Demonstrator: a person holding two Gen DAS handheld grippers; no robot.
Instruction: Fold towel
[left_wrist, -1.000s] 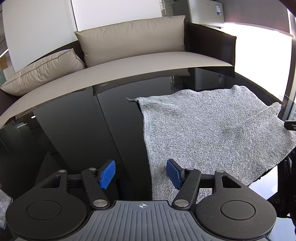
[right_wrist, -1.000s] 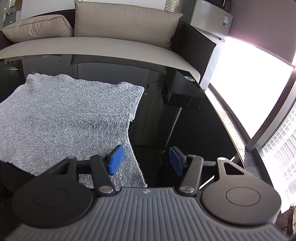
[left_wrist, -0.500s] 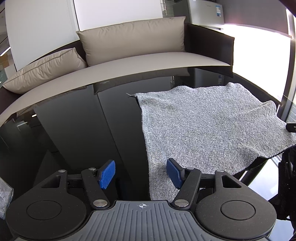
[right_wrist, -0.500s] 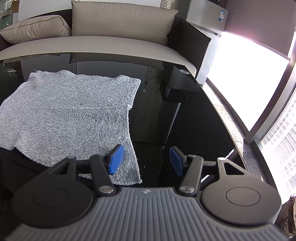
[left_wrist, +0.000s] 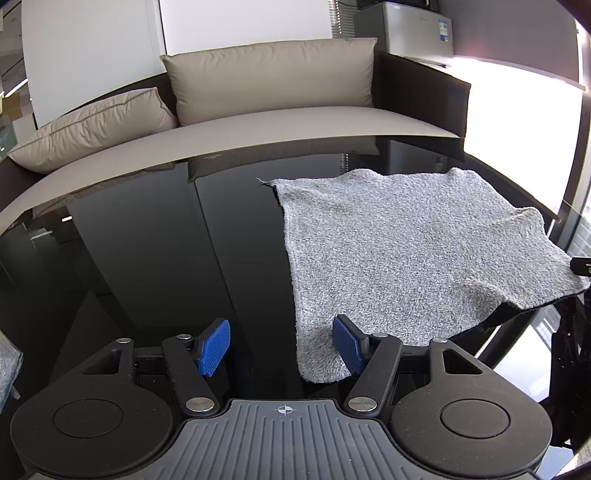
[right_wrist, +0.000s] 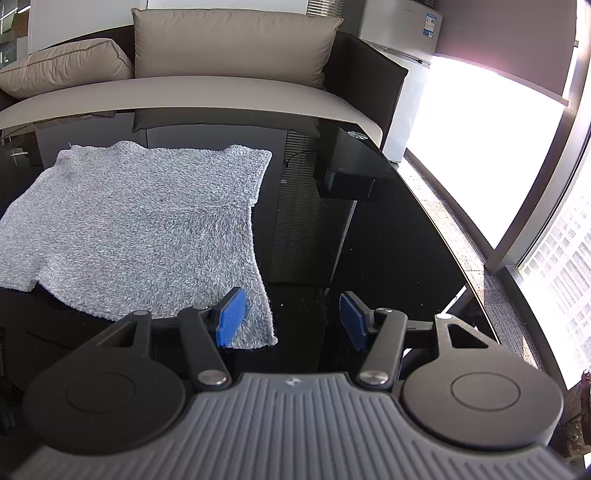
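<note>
Towel (left_wrist: 406, 251) nearer than before, both jaws apart, its near corners between them, ungripped.

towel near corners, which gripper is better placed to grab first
Roughly even, slight edge to the left gripper: the towel corner reaches further into its open jaws, up against its right pad. The right gripper, also open, has its corner only beside its left pad. Both likely need to advance.

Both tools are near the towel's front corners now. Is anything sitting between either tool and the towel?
Nothing visible. The left tool and right tool are both open, each near a near corner of the grey towel, with only bare black table in between. The towel's top is also free of objects.
</note>
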